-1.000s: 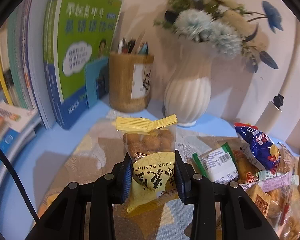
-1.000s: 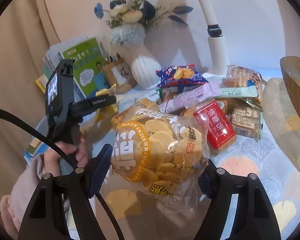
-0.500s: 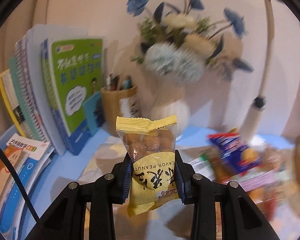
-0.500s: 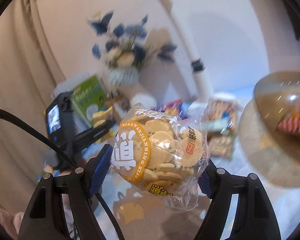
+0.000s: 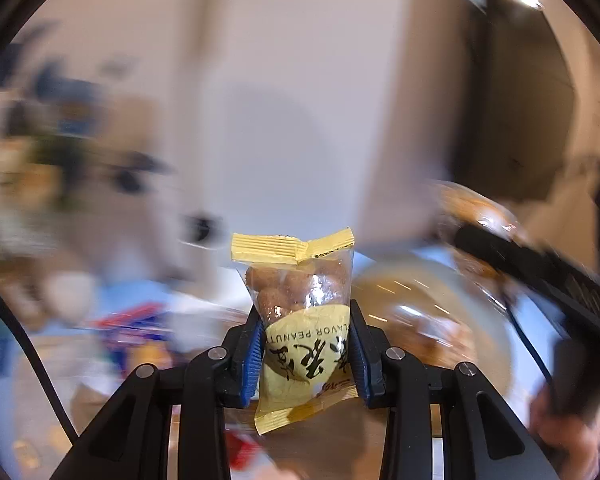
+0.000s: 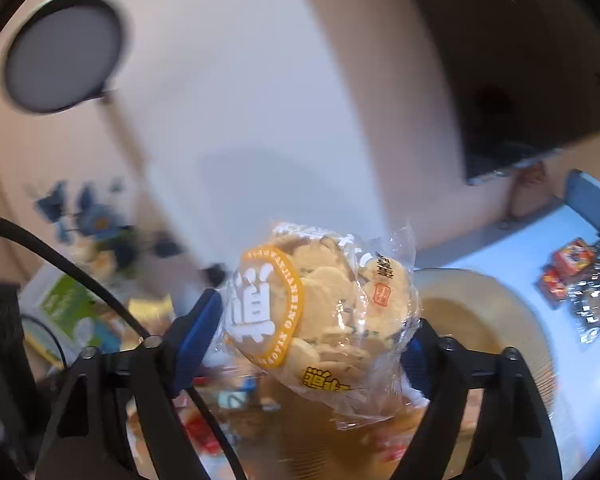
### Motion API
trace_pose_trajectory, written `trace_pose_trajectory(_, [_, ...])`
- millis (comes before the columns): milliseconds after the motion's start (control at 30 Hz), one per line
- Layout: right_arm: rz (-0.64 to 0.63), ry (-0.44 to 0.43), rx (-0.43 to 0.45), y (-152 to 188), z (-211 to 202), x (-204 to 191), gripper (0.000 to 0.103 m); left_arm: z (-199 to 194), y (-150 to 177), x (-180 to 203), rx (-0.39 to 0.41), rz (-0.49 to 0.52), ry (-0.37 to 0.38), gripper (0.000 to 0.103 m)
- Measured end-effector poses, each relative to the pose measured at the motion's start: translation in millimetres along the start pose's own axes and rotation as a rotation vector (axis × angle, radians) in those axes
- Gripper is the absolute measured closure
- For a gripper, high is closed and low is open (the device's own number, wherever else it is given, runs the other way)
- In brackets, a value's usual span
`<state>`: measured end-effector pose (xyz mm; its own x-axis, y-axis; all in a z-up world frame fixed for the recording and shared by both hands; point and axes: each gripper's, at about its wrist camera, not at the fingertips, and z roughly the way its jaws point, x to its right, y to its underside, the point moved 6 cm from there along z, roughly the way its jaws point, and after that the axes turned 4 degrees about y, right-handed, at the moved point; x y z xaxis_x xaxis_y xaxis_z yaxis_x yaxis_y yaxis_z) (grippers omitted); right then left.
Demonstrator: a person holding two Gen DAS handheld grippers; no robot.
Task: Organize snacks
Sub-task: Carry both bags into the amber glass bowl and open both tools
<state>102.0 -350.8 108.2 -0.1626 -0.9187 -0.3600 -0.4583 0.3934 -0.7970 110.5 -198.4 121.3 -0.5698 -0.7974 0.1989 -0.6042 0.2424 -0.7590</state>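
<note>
My left gripper (image 5: pixel 305 344) is shut on a small yellow peanut packet (image 5: pixel 300 312) and holds it upright in the air. Behind it a brown bowl (image 5: pixel 420 304) shows blurred, with the other gripper (image 5: pixel 540 264) at its right. My right gripper (image 6: pixel 314 332) is shut on a clear bag of round biscuits (image 6: pixel 320 312) with an orange label, held above the near edge of the tan bowl (image 6: pixel 512 320). Blurred snack packets (image 6: pixel 220 416) lie below the left finger.
A flower vase (image 6: pixel 96 236) and green book (image 6: pixel 60 300) stand at the left, blurred. A round lamp head (image 6: pixel 62 50) is up left. Small red and dark packets (image 6: pixel 576 280) lie on the blue table (image 6: pixel 500 248) at the right.
Both grippers have swung to the right, away from the books and vase, carrying their packets. The bowl now lies straight ahead of both. The views are motion-blurred.
</note>
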Motion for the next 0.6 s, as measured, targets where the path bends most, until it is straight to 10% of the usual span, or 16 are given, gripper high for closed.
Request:
trace_pose_trajectory(100, [0.074,0.058,-0.058,6,10,37,0.014,44,19,31,-0.150,0.051,0.071,0.051])
trace_pose_trajectory(233, [0.140,0.044,-0.033,14,-4,59,0.006,52,31,36,-0.151,0.107,0.009,0.013])
trace_pose_trajectory(600, [0.085,-0.062,-0.006,18,-23,-21,0.000,7,21,-20,-0.090,0.096,-0.168,0.010])
